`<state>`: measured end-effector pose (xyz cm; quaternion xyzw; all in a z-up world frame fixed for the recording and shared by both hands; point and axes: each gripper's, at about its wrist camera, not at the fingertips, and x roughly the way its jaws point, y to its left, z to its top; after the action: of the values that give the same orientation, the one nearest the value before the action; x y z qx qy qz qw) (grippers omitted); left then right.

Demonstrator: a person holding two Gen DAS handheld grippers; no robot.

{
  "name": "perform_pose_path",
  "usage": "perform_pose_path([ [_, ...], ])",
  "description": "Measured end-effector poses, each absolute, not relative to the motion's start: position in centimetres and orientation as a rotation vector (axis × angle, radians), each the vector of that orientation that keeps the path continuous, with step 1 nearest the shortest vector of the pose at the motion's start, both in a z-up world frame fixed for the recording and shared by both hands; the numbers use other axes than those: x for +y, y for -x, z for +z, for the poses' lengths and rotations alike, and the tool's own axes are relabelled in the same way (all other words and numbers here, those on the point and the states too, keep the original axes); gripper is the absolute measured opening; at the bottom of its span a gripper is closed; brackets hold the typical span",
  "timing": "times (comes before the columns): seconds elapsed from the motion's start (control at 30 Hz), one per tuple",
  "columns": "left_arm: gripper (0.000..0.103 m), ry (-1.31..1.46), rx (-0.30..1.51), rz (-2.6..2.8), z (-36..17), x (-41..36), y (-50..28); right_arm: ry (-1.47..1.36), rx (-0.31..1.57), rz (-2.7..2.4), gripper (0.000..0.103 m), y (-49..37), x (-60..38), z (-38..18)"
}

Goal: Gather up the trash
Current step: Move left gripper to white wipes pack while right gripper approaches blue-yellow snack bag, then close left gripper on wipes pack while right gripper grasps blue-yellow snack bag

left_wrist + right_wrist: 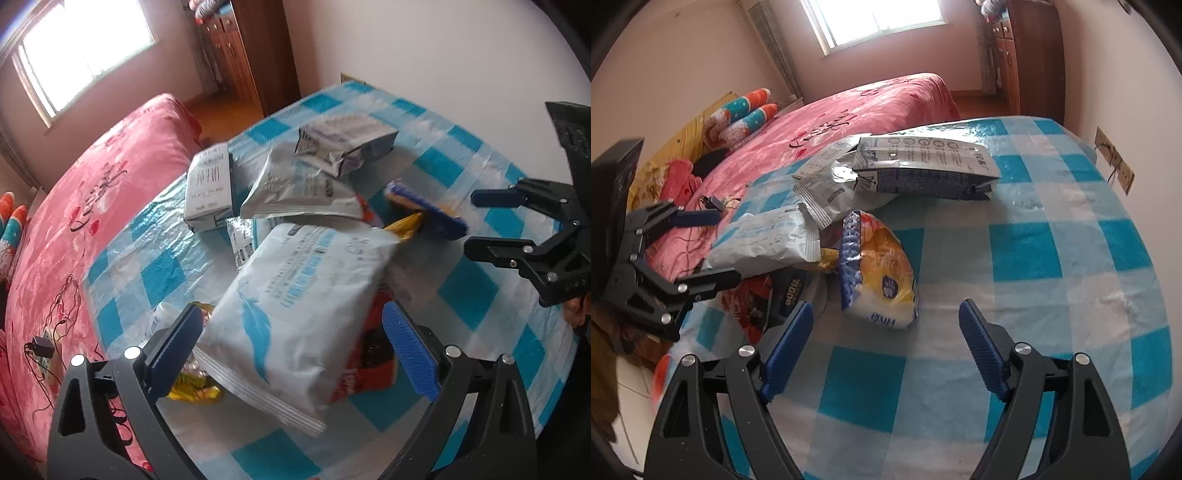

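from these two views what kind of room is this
Most likely a bedroom: a bed with a pink bedspread, a wooden wardrobe by the window, and a checkered table strewn with empty snack bags.

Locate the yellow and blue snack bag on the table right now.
In the right wrist view the yellow and blue snack bag lies on the checked tablecloth, ahead of the open right gripper, right of the white feather-print bag.
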<state>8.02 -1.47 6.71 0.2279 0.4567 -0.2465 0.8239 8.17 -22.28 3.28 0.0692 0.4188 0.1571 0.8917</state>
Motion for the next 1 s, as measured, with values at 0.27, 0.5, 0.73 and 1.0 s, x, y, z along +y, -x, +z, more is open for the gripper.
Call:
perform_pose_path([
  [0.27, 0.098, -0.358, 1.073, -0.600, 5.2, -0.8, -11.1, -0.077, 0.882, 0.338, 0.081, -10.3, -20.7, 2.0],
  [0.5, 0.099, -0.353, 1.083, -0.625, 4.6, -1.7, -11.9, -0.058, 0.865, 0.329, 0.066, -11.8, -20.6, 1.6],
  [0.73, 0.099, -0.308, 1.104, -0.602, 3.8, -2.3, -12.4, -0.063, 0.850, 0.338, 0.043, -11.6, -21.3, 1.5],
  [1.0, 0.086, -0.199, 1.066, -0.521, 4.2, -2.3, -10.4, -0.068, 0.834, 0.344, 0.016, -10.1, -21.4, 2.1],
])
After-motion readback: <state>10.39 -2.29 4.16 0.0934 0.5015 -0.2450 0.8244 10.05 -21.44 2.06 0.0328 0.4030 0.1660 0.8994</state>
